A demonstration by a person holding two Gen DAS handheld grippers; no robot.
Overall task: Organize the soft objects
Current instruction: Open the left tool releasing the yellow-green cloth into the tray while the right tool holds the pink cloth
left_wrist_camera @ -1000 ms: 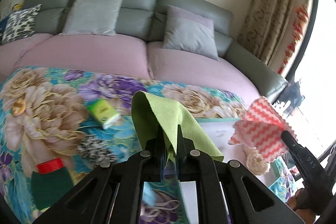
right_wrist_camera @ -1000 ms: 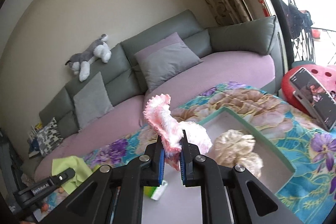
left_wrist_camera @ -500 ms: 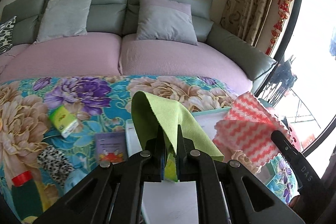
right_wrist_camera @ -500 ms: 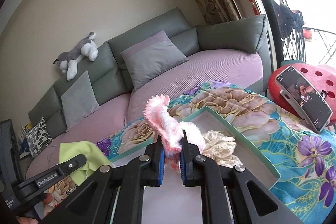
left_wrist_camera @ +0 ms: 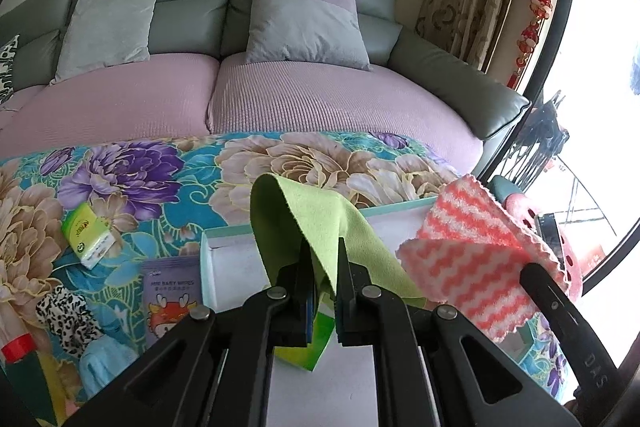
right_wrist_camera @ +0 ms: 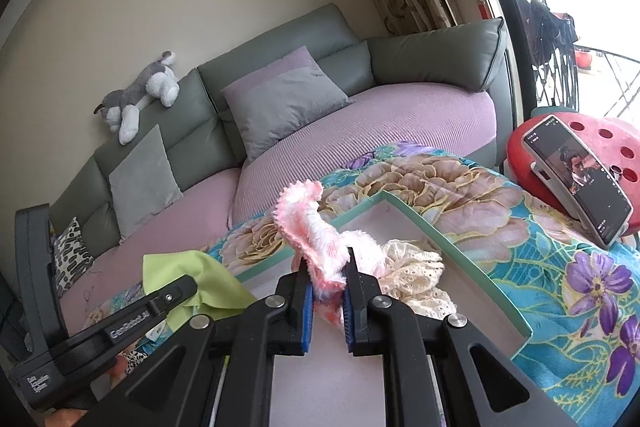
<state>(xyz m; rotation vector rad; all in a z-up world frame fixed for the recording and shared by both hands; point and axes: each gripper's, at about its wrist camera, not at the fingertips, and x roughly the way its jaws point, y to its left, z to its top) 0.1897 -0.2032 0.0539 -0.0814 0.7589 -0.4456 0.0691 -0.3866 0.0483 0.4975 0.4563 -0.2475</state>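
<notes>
Floral worktop (left_wrist_camera: 132,171) now shows less clutter; both cloths have swung over the tray (right_wrist_camera: 460,259); left gripper (left_wrist_camera: 323,267) clamped on green cloth (left_wrist_camera: 316,223), right gripper (right_wrist_camera: 326,283) on pink cloth (right_wrist_camera: 316,227); release seems next.

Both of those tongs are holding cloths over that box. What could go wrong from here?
The green cloth and the pink striped cloth hang side by side, so they might tangle or drop in one heap.

A long flap of the green cloth could trail over the rim of the box when the left tongs open.

The right tongs could bury the cream lace piece under the pink cloth.
</notes>
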